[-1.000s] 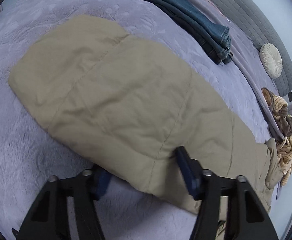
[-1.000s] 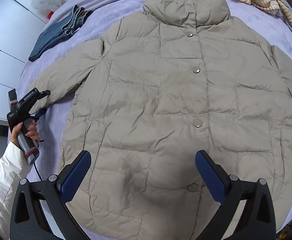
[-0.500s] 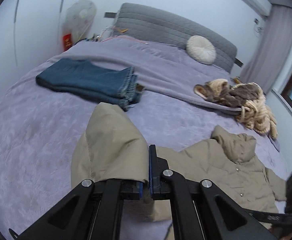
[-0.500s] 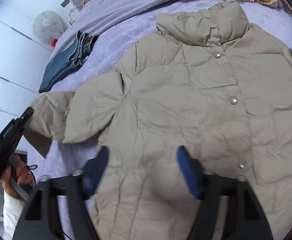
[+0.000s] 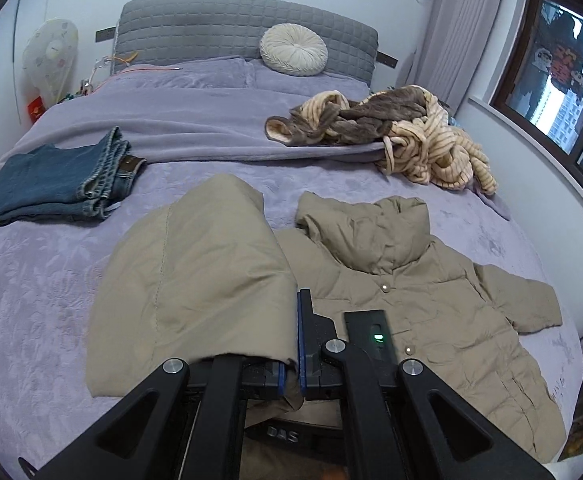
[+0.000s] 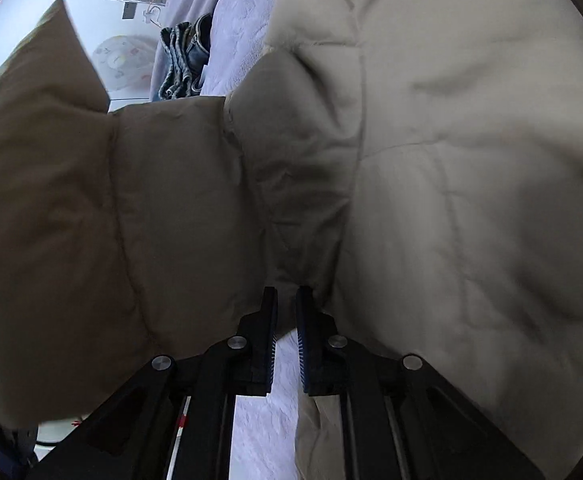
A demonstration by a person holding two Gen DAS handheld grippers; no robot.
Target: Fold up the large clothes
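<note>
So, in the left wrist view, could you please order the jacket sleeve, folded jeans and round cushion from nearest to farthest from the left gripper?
1. Jacket sleeve: clamped in the left gripper.
2. Folded jeans: farther, left.
3. Round cushion: farthest, against the headboard.

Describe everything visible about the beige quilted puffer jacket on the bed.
The beige quilted puffer jacket lies front-up on the purple bedspread, padded and matte, stitched in panels, with a tall stand-up collar and metal snap buttons down the front. One short sleeve lies spread flat. The other sleeve is raised off the bed, its cuff clamped in the left gripper. The right gripper is closing on a fold of fabric near that sleeve's underarm.
</note>
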